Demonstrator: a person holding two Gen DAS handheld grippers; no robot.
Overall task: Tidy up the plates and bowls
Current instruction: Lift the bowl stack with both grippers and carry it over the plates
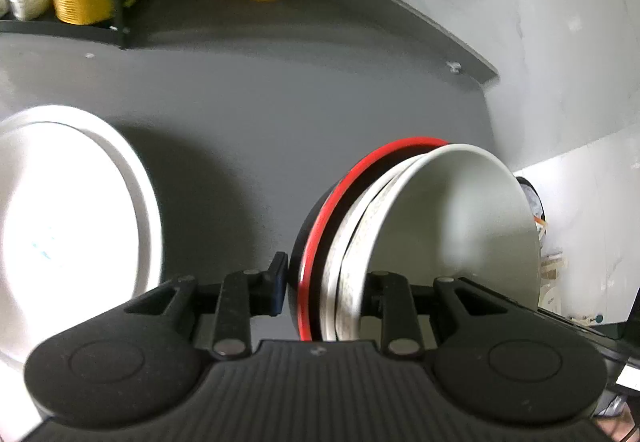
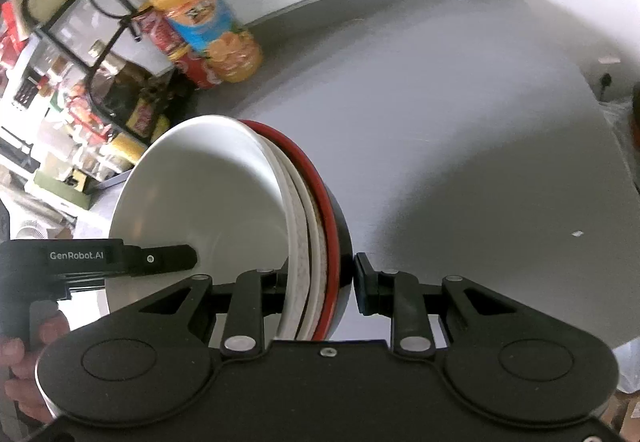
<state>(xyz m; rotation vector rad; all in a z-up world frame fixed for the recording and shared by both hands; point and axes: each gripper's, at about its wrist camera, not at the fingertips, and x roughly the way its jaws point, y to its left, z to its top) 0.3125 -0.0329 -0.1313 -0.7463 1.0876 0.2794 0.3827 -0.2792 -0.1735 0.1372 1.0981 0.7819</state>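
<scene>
Both grippers pinched one nested bowl stack [image 1: 400, 238] above the grey tabletop [image 1: 280, 113]: left gripper [image 1: 322, 292] and right gripper [image 2: 320, 282] on opposite rims. A white plate [image 1: 72, 217] left of the stack apparently awaited sorting.

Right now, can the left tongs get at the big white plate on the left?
Probably not yet: the left tongs are clamped on the bowl stack. The plate lies unobstructed beside them.
</scene>
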